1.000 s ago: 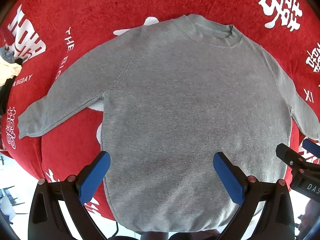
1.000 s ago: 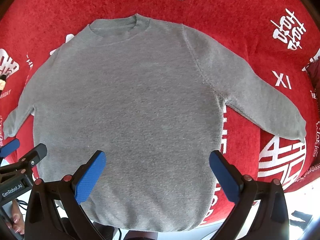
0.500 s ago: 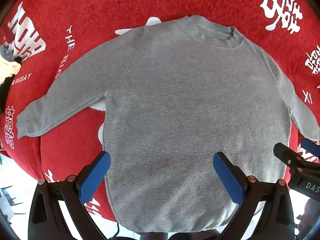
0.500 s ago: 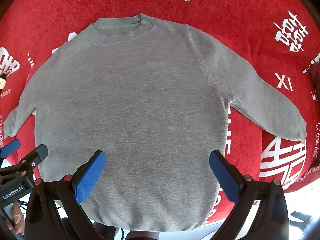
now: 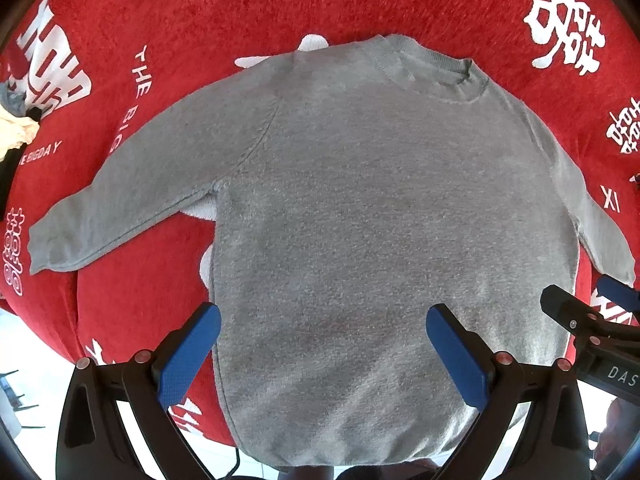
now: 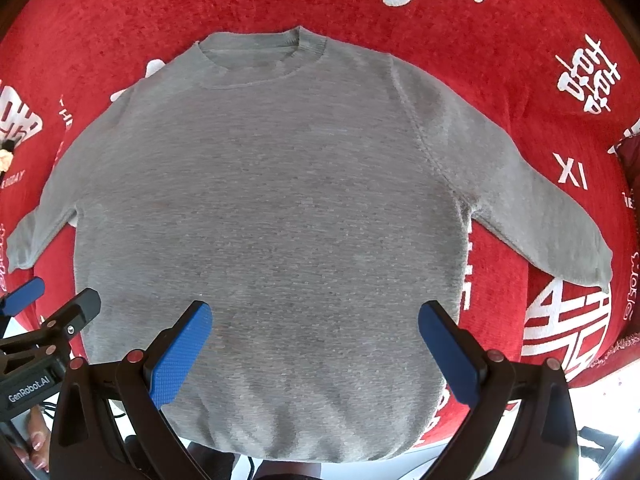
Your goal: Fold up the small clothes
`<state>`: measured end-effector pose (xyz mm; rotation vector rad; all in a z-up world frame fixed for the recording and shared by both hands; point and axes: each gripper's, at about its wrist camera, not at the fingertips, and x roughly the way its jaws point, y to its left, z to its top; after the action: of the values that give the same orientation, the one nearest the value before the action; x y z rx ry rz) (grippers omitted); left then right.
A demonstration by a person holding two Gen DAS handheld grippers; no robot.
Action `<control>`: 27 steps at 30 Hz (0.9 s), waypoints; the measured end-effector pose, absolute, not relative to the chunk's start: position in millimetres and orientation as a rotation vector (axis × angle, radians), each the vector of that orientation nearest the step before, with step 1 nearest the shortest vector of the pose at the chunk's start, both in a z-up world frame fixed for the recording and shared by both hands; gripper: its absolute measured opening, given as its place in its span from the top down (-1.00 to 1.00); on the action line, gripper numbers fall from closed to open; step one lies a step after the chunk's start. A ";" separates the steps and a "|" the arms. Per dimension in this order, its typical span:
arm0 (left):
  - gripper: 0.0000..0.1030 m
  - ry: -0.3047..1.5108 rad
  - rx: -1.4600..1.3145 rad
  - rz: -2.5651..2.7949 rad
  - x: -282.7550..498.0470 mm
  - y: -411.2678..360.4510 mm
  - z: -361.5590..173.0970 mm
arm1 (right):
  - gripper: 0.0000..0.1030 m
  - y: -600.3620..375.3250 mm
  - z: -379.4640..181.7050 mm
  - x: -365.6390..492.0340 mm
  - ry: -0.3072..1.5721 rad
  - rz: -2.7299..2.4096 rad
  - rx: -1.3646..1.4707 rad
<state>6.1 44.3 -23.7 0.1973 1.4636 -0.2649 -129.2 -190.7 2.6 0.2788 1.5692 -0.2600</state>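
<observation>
A small grey long-sleeved sweater lies flat and face up on a red cloth, collar at the far side, hem at the near edge, both sleeves spread outward. My left gripper hovers open above the lower body of the sweater, blue pads wide apart and holding nothing. My right gripper is likewise open over the lower body, empty. Each gripper's tip shows at the edge of the other's view: the right one by the right sleeve, the left one by the left sleeve.
The red cloth with white printed characters covers the table and drops off at the near edge. A heap of cream, grey and black clothing lies at the far left. A hand shows at the lower left.
Both views have shifted slightly: the sweater sits a little lower in each frame. Both grippers stay open and the sweater lies as before.
</observation>
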 end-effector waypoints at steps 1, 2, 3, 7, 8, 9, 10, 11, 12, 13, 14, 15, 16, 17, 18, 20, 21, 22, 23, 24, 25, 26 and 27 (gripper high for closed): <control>-1.00 1.463 0.193 -0.266 6.4 45.5 -23.8 | -1.00 -189.3 3.3 -128.7 1.568 -0.258 0.277; -1.00 1.463 0.186 -0.267 6.6 46.8 -23.7 | -1.00 -188.3 3.7 -128.1 1.568 -0.257 0.276; -1.00 1.463 0.178 -0.267 6.9 48.4 -23.7 | -1.00 -186.8 4.1 -127.3 1.569 -0.256 0.273; -1.00 1.466 0.154 -0.262 7.8 56.6 -24.0 | -1.00 -177.9 4.4 -125.1 1.571 -0.246 0.263; -1.00 1.466 0.149 -0.262 8.0 58.9 -24.1 | -1.00 -176.0 4.4 -124.8 1.570 -0.242 0.265; -1.00 1.466 0.143 -0.261 8.3 61.7 -24.1 | -1.00 -173.7 4.4 -124.5 1.569 -0.238 0.267; -1.00 1.465 0.137 -0.260 8.4 64.6 -24.1 | -1.00 -170.8 4.5 -124.2 1.567 -0.233 0.270; -1.00 1.465 0.129 -0.260 8.5 67.7 -24.0 | -1.00 -168.4 4.3 -124.1 1.566 -0.227 0.274; -1.00 1.465 0.118 -0.259 8.9 71.3 -24.0 | -1.00 -165.5 4.3 -124.0 1.563 -0.221 0.279; -1.00 1.465 0.106 -0.258 9.5 75.1 -24.0 | -1.00 -162.2 4.4 -123.7 1.559 -0.212 0.288; -1.00 1.466 0.089 -0.259 10.0 79.5 -24.1 | -1.00 -158.6 4.1 -123.3 1.557 -0.201 0.298; -1.00 1.469 0.063 -0.262 11.0 85.1 -24.3 | -1.00 -156.3 3.9 -121.8 1.556 -0.193 0.305; -1.00 1.472 0.038 -0.264 12.2 90.7 -24.9 | -1.00 -152.9 3.9 -120.3 1.552 -0.179 0.315; -1.00 1.474 0.011 -0.262 13.8 97.6 -25.4 | -1.00 -149.6 4.0 -118.7 1.548 -0.166 0.324; -1.00 1.473 -0.014 -0.256 15.8 106.2 -25.9 | -1.00 -145.8 4.1 -117.1 1.542 -0.150 0.332; -1.00 1.464 -0.058 -0.240 21.1 126.8 -27.7 | -1.00 -136.2 3.9 -113.4 1.529 -0.108 0.347; -1.00 1.460 -0.074 -0.231 23.3 135.6 -28.7 | -1.00 -129.1 2.8 -110.8 1.530 -0.074 0.350; -1.00 1.454 -0.089 -0.218 26.1 145.9 -29.9 | -1.00 -122.8 1.2 -108.9 1.539 -0.052 0.344; -1.00 1.444 -0.103 -0.201 29.5 158.5 -31.1 | -1.00 -116.5 -1.0 -106.3 1.546 -0.022 0.345; -1.00 1.431 -0.118 -0.178 33.5 173.3 -32.4 | -1.00 -109.9 -3.3 -104.7 1.551 0.009 0.351; -1.00 1.418 -0.132 -0.159 36.6 186.5 -33.8 | -1.00 -101.4 -5.7 -102.5 1.559 0.035 0.350; -1.00 1.404 -0.152 -0.135 40.4 202.1 -35.6 | -1.00 -94.2 -7.5 -101.5 1.567 0.057 0.346; -1.00 1.386 -0.181 -0.103 44.7 221.0 -38.1 | -1.00 -86.0 -9.5 -99.5 1.574 0.080 0.339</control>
<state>44.7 221.0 -38.1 -0.1813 1.3861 -0.1030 -99.5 -86.0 -9.5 0.3393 1.5744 0.0800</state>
